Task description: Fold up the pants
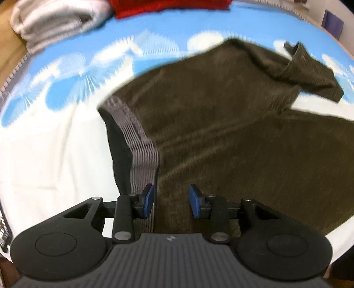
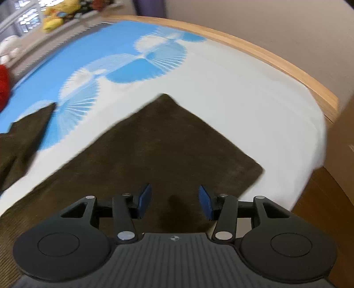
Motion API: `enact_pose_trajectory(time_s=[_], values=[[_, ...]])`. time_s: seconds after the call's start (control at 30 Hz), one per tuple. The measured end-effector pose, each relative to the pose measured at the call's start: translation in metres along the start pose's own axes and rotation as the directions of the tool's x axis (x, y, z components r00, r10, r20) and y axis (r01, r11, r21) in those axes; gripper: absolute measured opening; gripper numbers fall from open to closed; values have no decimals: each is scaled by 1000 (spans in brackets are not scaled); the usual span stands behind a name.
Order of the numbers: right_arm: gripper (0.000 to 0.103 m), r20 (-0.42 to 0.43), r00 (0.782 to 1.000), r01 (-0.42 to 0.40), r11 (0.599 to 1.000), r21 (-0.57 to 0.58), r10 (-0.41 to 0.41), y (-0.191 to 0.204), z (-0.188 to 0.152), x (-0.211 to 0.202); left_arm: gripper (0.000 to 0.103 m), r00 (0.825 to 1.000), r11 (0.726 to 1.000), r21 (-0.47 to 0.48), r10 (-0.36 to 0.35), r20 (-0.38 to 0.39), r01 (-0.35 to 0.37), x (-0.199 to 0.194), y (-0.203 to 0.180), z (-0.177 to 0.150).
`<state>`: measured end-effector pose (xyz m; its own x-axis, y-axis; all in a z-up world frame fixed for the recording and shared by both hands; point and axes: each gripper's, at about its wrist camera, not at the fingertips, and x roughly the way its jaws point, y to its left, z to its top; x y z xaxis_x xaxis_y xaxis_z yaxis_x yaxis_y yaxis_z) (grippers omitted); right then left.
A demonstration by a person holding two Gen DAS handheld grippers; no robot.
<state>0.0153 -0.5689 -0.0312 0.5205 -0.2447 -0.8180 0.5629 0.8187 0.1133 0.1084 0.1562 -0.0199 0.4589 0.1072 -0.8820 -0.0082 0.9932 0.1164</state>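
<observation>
Nearest, both tongs stand apart and hold nothing: the left tongs (image 1: 170,200) hang over the waistband (image 1: 141,152), the right tongs (image 2: 174,202) over a leg end. One pair of pants (image 1: 221,124) lies on the bed (image 2: 232,88), seemingly folded lengthwise, one cuff (image 1: 309,73) still crumpled; crosswise folds look left to do. Farther off, one folded white pile (image 1: 50,22) and one red cloth (image 1: 168,7).

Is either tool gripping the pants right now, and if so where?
Nothing is held. The left tool and right tool are open above the pants.
</observation>
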Motion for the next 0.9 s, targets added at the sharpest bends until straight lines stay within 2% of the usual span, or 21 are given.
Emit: enact_pose_trajectory(time_s=[0.1,0.17,0.23,0.33,0.4,0.5,0.53,0.63,0.7,0.77,0.8,0.83,0.87,0.9], values=[[50,32,998,-59,998,-11,59,12,1,-13,40,996,1000,0,25,81,-25,-30,-8,7],[50,54,994,-94,995,-19,95,19,2,-21,51,985,999,-13,42,166,-40,-57,-15,11],[49,84,987,-136,990,-25,137,26,4,-29,58,970,999,-25,31,240,-26,-75,-22,16],[49,138,971,-193,981,-29,195,36,11,-40,63,941,999,-23,29,338,-23,-87,-41,25],[49,185,955,-229,973,-29,230,45,15,-49,63,932,999,-40,37,360,-24,-86,-53,31],[49,244,926,-285,957,-48,288,60,21,-59,63,945,999,-30,21,327,-12,-68,-79,52],[49,251,920,-294,954,-63,300,67,22,-60,63,944,1000,-19,7,329,-1,-63,-90,62],[47,252,921,-283,954,-96,299,89,25,-59,63,930,998,5,-64,361,66,-60,-114,96],[41,228,918,-312,945,-94,326,99,28,-53,55,921,993,15,-114,372,117,-53,-129,118],[34,207,921,-316,944,-92,329,110,31,-45,30,906,992,20,-120,406,123,-39,-141,129],[31,202,922,-319,943,-96,332,116,33,-41,25,907,993,26,-115,405,114,-27,-146,131],[26,196,921,-321,941,-104,336,122,34,-37,17,920,994,28,-105,379,102,-12,-151,133],[21,186,922,-322,940,-114,339,129,35,-33,13,942,996,17,-84,325,84,3,-155,137],[14,167,927,-319,940,-123,336,136,36,-25,13,955,997,-3,-74,286,78,17,-159,142]])
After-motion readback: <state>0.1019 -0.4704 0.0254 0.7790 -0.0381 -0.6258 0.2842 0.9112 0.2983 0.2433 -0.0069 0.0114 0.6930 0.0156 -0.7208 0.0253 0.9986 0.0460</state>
